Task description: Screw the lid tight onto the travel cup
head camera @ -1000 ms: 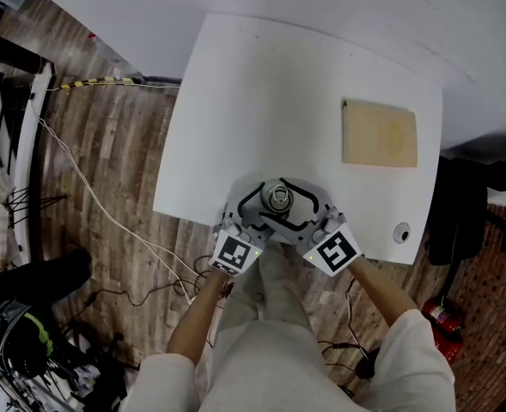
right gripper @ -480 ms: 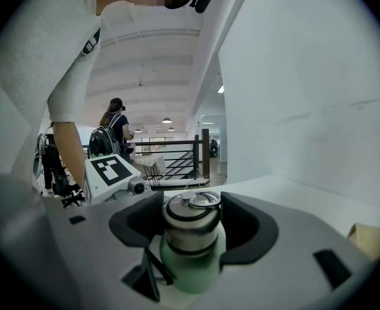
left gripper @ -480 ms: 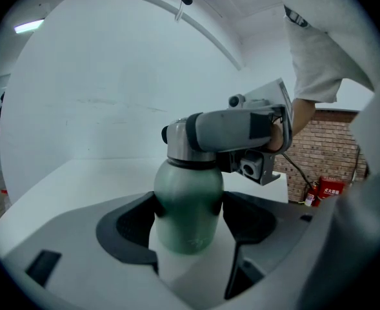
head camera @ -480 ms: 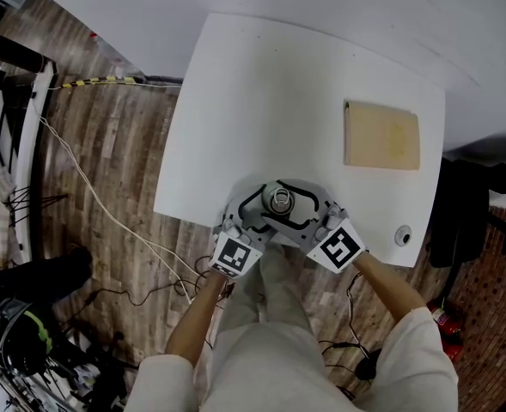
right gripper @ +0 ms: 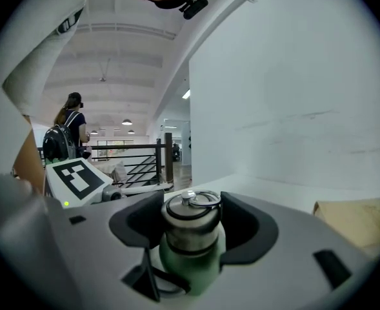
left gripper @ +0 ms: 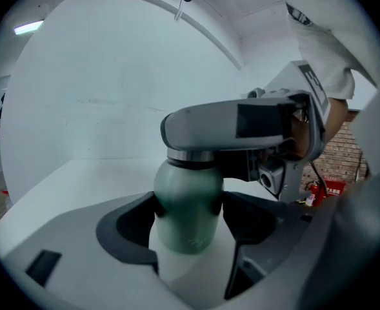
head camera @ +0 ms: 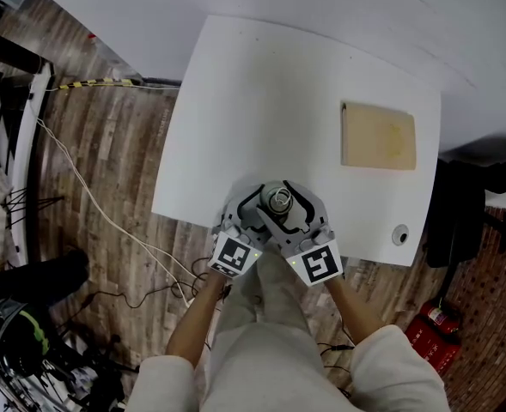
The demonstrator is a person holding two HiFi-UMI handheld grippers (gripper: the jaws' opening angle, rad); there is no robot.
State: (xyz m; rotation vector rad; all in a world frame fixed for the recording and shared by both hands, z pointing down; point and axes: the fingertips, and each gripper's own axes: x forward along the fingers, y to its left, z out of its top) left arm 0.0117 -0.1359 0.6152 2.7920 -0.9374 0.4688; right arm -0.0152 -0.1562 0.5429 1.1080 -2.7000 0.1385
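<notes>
Cup (left gripper: pixel 188 205) stands upright at the near edge of the white table (head camera: pixel 261 101), its steel lid (right gripper: pixel 190 219) with the ring on top already seated on the green body. Trouble I'd watch for: this close to the edge, a sideways tug while twisting could tip it off, and a crooked thread would jam or let my pads slip on the smooth steel. My left gripper (left gripper: pixel 190 215) is clamped on the green body, pads pressed against both sides; my right gripper (right gripper: pixel 191 228) is spread fairly wide yet closed round the lid
</notes>
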